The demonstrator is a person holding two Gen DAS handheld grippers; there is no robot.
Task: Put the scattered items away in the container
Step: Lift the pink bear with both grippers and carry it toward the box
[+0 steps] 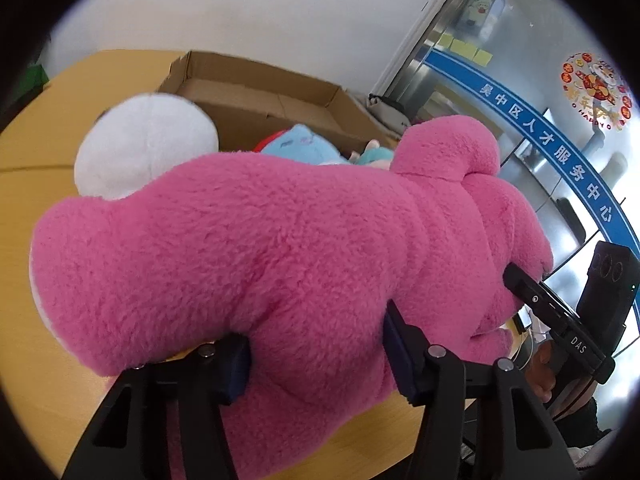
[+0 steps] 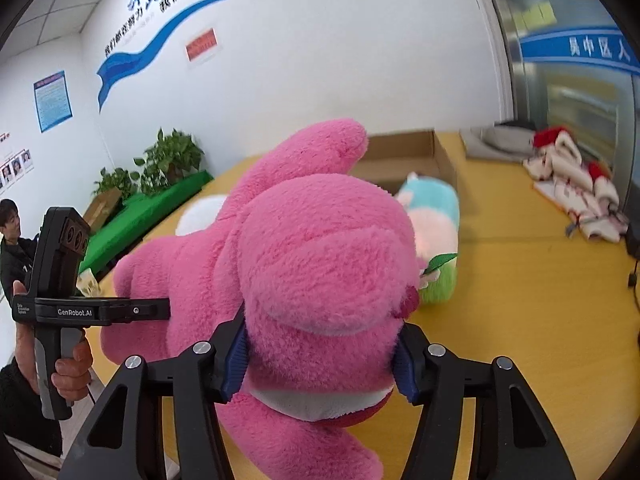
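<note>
A big pink plush bear (image 1: pixel 280 248) hangs over the yellow table (image 2: pixel 520 320), gripped from both ends. My left gripper (image 1: pixel 316 360) is shut on the bear's body, its blue pads (image 1: pixel 236 368) sunk in the fur. My right gripper (image 2: pixel 320 360) is shut on the bear's head (image 2: pixel 320 272). Behind the bear stands an open cardboard box (image 1: pixel 260 88), also in the right wrist view (image 2: pixel 400 152). A white plush (image 1: pixel 144 148) lies left of the box. A blue, pink and green plush (image 2: pixel 432 216) lies at the box's near side; whether it is inside I cannot tell.
A red and white cloth pile (image 2: pixel 572 184) and a grey bag (image 2: pixel 500 136) lie at the table's far right. Potted plants (image 2: pixel 168 160) on a green mat stand beyond the left edge. A person (image 2: pixel 12 240) sits at far left. A glass door (image 1: pixel 540 100) is behind.
</note>
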